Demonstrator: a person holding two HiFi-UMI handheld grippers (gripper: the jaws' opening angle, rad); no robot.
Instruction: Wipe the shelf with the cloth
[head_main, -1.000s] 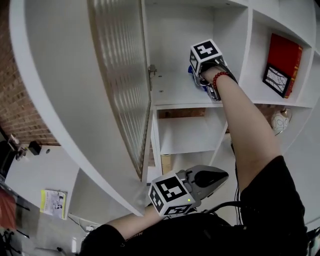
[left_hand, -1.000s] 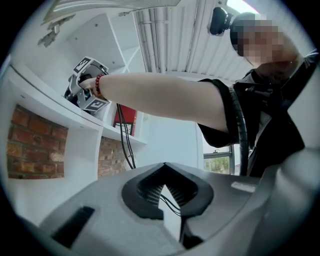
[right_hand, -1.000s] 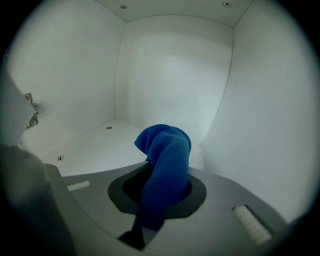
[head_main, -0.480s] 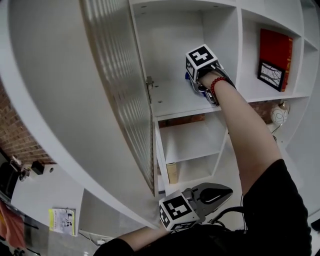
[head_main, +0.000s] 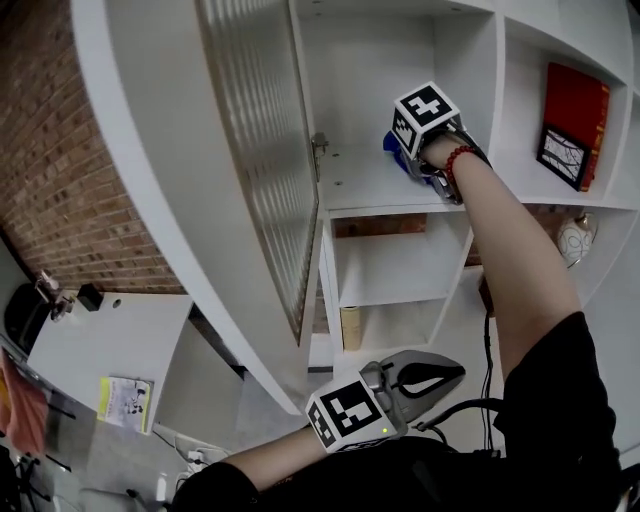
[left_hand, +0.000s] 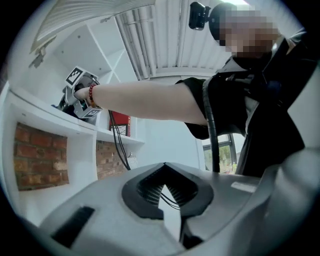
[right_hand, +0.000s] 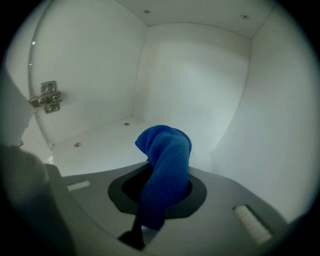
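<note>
A blue cloth (right_hand: 166, 161) sticks up from between the jaws of my right gripper (right_hand: 161, 199), which is shut on it. In the head view the right gripper (head_main: 402, 160) is inside a white shelf compartment, over the right part of the shelf board (head_main: 362, 188), with the blue cloth (head_main: 392, 146) showing at its left. The right gripper view shows the shelf board (right_hand: 102, 141) just below the cloth and the compartment's back corner ahead. My left gripper (head_main: 452, 375) hangs low by the person's body, shut and holding nothing. The left gripper (left_hand: 166, 190) looks up at the outstretched right arm.
A ribbed glass door (head_main: 262, 150) stands open at the compartment's left, with its hinge (right_hand: 46, 96) on the side wall. A red book (head_main: 574, 100) and a framed picture (head_main: 562, 158) fill the compartment to the right. Lower compartments hold a round ornament (head_main: 572, 242) and a tan box (head_main: 350, 326).
The head view has swung, showing more brick wall at left. My right gripper stays in the same compartment with the cloth; more blue shows beside it. The left gripper remains low.
</note>
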